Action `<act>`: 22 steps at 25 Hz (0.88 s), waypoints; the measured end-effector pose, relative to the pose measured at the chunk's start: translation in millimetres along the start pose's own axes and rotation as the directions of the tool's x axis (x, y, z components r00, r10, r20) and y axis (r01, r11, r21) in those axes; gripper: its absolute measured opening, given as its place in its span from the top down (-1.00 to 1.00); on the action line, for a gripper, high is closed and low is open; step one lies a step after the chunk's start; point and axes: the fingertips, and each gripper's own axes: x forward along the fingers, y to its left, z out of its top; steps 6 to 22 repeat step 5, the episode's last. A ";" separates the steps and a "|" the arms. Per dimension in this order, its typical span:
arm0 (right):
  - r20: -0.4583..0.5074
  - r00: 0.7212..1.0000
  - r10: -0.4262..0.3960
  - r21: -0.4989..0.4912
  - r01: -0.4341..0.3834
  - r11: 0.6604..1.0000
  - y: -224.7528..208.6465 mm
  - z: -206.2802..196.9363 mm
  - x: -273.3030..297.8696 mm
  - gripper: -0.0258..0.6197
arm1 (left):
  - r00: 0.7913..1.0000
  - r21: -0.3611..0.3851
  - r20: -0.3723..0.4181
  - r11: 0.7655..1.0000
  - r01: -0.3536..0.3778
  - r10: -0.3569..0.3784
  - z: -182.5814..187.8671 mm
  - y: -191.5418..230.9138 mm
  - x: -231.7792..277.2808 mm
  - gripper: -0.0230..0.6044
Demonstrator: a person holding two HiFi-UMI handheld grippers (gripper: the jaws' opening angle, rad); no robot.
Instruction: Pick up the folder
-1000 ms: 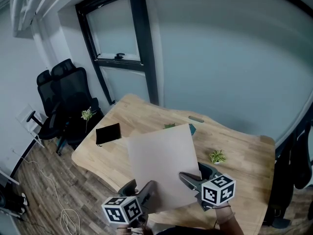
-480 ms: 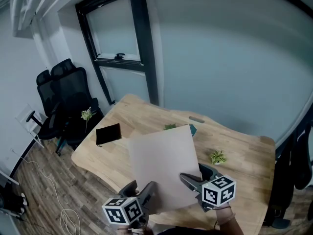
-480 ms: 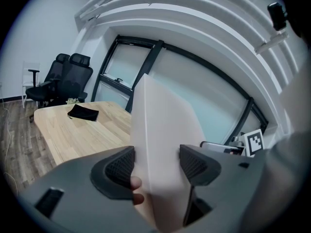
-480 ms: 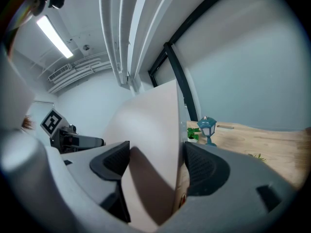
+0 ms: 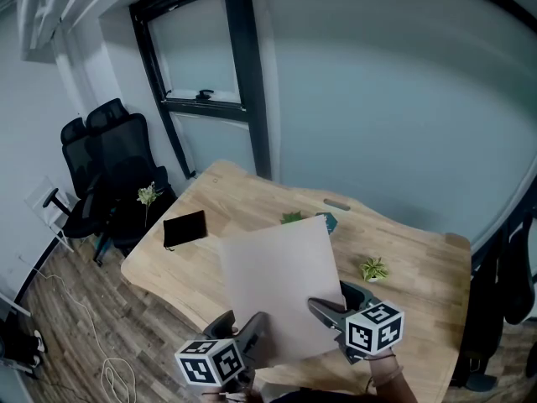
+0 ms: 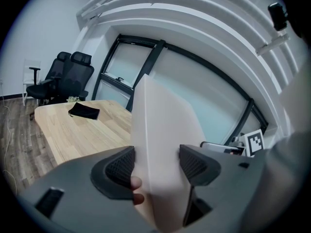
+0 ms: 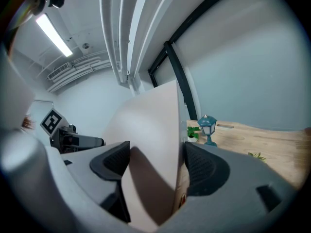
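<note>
Both grippers hold the pale folder (image 5: 281,280) up off the counter (image 5: 424,263), above its near edge. On the left gripper (image 6: 156,163) the fingers (image 6: 119,168) are closed on the folder's near-left corner, and the right gripper (image 7: 156,163) clamps the near-right edge likewise. A black pouch (image 5: 185,228) lies near the counter's left edge and a small plant (image 5: 372,268) towards its right edge.

No words, numbers, brand names or signs can be read in any view. The only printed marks are black-and-white square patterns on the marker cube (image 5: 210,362) of the left gripper (image 5: 243,326) and the marker cube (image 5: 374,326) of the right gripper (image 5: 340,302). The pale folder (image 5: 281,284) shows no print.
</note>
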 end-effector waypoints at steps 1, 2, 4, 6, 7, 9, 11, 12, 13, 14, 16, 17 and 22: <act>-0.001 1.000 -0.001 -0.001 0.001 1.000 0.8 -0.2 0.3 -0.18 | 1.000 -0.002 0.000 1.000 0.000 0.000 -0.1 0.7 -0.5 0.01; -0.001 1.000 -0.002 -0.002 0.002 1.000 1.2 -0.2 0.4 -0.18 | 1.000 -0.003 0.000 1.000 0.001 -0.001 -0.2 1.2 -0.8 0.01; -0.001 1.000 -0.003 -0.003 0.003 1.000 1.2 -0.2 0.4 -0.18 | 1.000 -0.004 0.000 1.000 0.001 -0.001 -0.4 1.4 -0.7 0.01; -0.001 1.000 -0.004 -0.003 0.004 1.000 1.1 -0.2 0.3 -0.18 | 1.000 -0.005 0.000 1.000 0.002 -0.002 -0.6 1.4 -0.6 0.01; -0.001 1.000 -0.004 -0.003 0.004 1.000 1.1 -0.2 0.3 -0.18 | 1.000 -0.005 0.000 1.000 0.002 -0.002 -0.6 1.4 -0.6 0.01; -0.001 1.000 -0.004 -0.003 0.004 1.000 1.1 -0.2 0.3 -0.18 | 1.000 -0.005 0.000 1.000 0.002 -0.002 -0.6 1.4 -0.6 0.01; -0.001 1.000 -0.004 -0.003 0.004 1.000 1.1 -0.2 0.3 -0.18 | 1.000 -0.005 0.000 1.000 0.002 -0.002 -0.6 1.4 -0.6 0.01; -0.001 1.000 -0.004 -0.003 0.004 1.000 1.1 -0.2 0.3 -0.18 | 1.000 -0.005 0.000 1.000 0.002 -0.002 -0.6 1.4 -0.6 0.01; -0.001 1.000 -0.004 -0.003 0.004 1.000 1.1 -0.2 0.3 -0.18 | 1.000 -0.005 0.000 1.000 0.002 -0.002 -0.6 1.4 -0.6 0.01; -0.001 1.000 -0.004 -0.003 0.004 1.000 1.1 -0.2 0.3 -0.18 | 1.000 -0.005 0.000 1.000 0.002 -0.002 -0.6 1.4 -0.6 0.01; -0.001 1.000 -0.004 -0.003 0.004 1.000 1.1 -0.2 0.3 -0.18 | 1.000 -0.005 0.000 1.000 0.002 -0.002 -0.6 1.4 -0.6 0.01; -0.001 1.000 -0.004 -0.003 0.004 1.000 1.1 -0.2 0.3 -0.18 | 1.000 -0.005 0.000 1.000 0.002 -0.002 -0.6 1.4 -0.6 0.01; -0.001 1.000 -0.004 -0.003 0.004 1.000 1.1 -0.2 0.3 -0.18 | 1.000 -0.005 0.000 1.000 0.002 -0.002 -0.6 1.4 -0.6 0.01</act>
